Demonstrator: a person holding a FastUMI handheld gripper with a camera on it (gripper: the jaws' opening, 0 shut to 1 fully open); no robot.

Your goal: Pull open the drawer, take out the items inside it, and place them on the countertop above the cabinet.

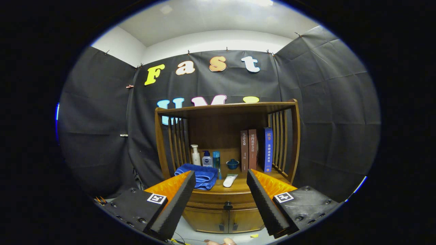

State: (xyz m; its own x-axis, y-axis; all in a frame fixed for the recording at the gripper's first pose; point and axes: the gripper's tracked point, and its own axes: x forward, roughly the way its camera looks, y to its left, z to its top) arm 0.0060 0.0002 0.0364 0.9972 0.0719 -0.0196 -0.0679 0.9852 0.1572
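Tool (221, 177) spread wide, gripping nothing, well short of cabinet (224, 211). Drawer (223, 198) shut, brown wood, dark round knob (228, 205) between the fingers. On worktop (240, 185) beyond: folded blue towel (201, 173), white tube (230, 180), three upright books (256, 149) with spine writing too small to read.

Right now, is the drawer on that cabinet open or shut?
Shut. The drawer front sits flush with the cabinet, its knob untouched. The claw is open, fingers spread well short of it.
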